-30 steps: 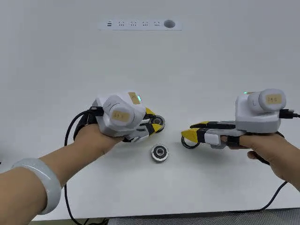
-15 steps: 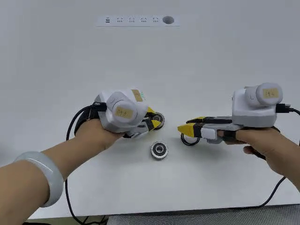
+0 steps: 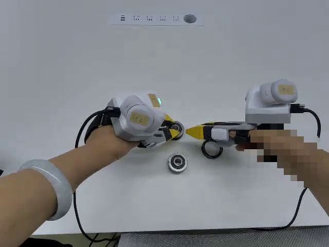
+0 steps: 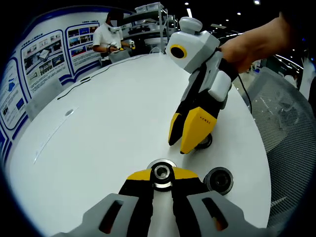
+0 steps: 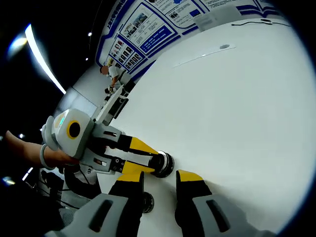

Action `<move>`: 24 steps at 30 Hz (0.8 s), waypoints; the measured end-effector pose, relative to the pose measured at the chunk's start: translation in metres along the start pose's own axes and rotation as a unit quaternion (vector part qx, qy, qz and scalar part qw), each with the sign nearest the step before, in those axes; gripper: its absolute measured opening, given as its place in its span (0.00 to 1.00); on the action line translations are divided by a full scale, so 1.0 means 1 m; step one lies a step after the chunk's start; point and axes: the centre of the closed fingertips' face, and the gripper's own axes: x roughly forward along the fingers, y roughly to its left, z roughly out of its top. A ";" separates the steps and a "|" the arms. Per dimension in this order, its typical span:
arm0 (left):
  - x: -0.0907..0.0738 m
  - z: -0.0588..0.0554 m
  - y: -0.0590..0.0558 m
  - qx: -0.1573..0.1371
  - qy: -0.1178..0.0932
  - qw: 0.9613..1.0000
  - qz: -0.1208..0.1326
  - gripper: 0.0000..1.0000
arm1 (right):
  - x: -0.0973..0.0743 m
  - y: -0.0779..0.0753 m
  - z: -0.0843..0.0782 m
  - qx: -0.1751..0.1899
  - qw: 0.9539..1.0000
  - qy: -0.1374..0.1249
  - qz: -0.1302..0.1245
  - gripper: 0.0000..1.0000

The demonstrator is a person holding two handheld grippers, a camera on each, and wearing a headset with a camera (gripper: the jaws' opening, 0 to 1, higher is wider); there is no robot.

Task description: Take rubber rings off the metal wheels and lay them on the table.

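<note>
White tabletop [image 3: 231,67] in front of me, power strip [image 3: 157,19] at the far edge. My left gripper [image 3: 172,131] has its jaws clamped on a metal wheel [image 3: 177,128]. My right gripper [image 3: 194,132] points at it, jaws parted and holding nothing. A rubber ring [image 3: 211,150] lies under the right gripper, and a second wheel [image 3: 177,162] sits nearby.

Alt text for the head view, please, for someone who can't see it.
The left gripper clamps a metal wheel at a white table, with the right gripper pointing its open jaws at it. A black rubber ring lies by the right gripper; a second wheel lies nearer the person.
</note>
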 end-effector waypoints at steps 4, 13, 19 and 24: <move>0.000 0.000 0.000 -0.002 -0.001 1.000 0.001 0.13 | 0.005 0.001 -0.001 0.012 1.000 0.008 0.006 0.27; 0.000 0.000 0.000 -0.004 -0.003 1.000 0.001 0.13 | 0.011 -0.002 -0.004 0.046 0.999 0.021 0.015 0.27; 0.000 0.000 0.000 -0.003 -0.005 1.000 0.001 0.13 | 0.013 -0.002 -0.005 0.060 0.998 0.022 0.023 0.28; 0.000 0.000 0.000 -0.004 -0.007 1.000 0.001 0.13 | 0.016 0.000 -0.007 0.069 0.997 0.027 0.033 0.29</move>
